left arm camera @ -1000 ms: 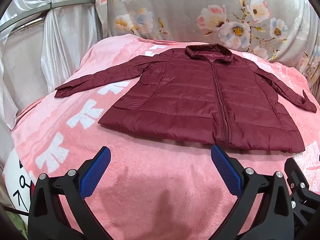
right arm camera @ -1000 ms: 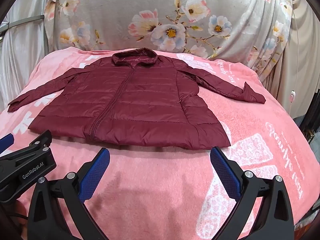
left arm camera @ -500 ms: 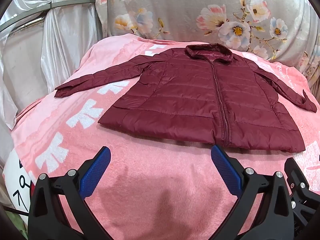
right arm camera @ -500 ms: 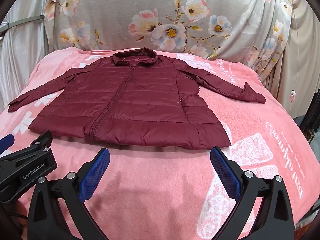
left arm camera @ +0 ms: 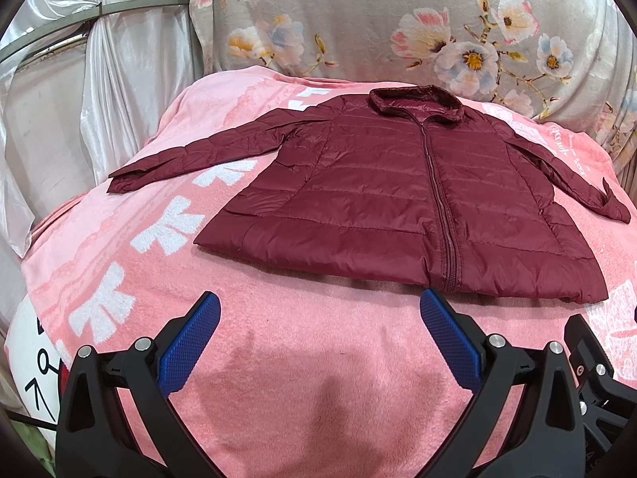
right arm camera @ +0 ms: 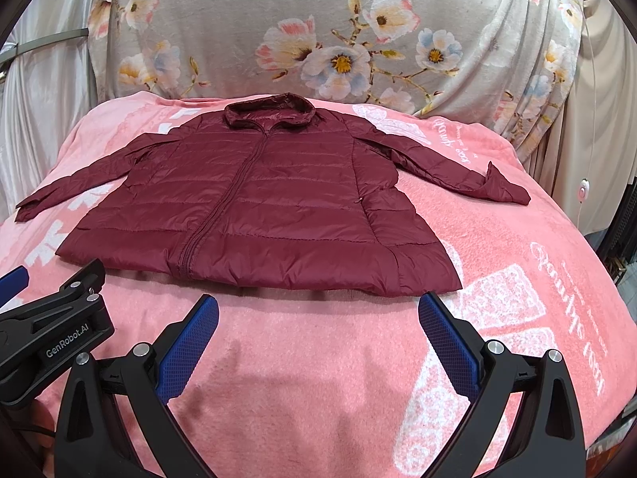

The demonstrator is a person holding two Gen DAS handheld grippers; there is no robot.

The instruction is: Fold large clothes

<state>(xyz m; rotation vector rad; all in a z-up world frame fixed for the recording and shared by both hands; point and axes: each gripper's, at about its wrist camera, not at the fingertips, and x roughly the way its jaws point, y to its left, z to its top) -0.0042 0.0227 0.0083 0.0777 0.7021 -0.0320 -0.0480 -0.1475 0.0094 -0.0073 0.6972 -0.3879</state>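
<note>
We see a maroon quilted jacket [left arm camera: 406, 199] spread flat and face up on a pink blanket [left arm camera: 302, 358] that covers the bed, zipped to the collar [left arm camera: 414, 99], with a floral cloth [left arm camera: 398, 20] draped behind. The left gripper [left arm camera: 318, 310] hovers just short of the hem, its jaws wide apart and empty; the near edge of the hem lies directly ahead of and between them, close to the zip's lower end. The right gripper [right arm camera: 318, 310] is held the same way, jaws wide apart and holding nothing, with the hem's right corner [right arm camera: 446, 283] just beyond its right jaw. The left sleeve [left arm camera: 199, 155] runs far out to the left of the left jaws, and the right sleeve [right arm camera: 469, 175] reaches out ahead and to the right of the right jaws, its cuff slightly crumpled. Compared with the views half a second and one second ago, we find almost nothing altered: jacket, sleeves and both grippers keep their positions. We read this as a pause before the first fold; no part of the garment is yet gripped, and the whole task remains to be done.
</note>
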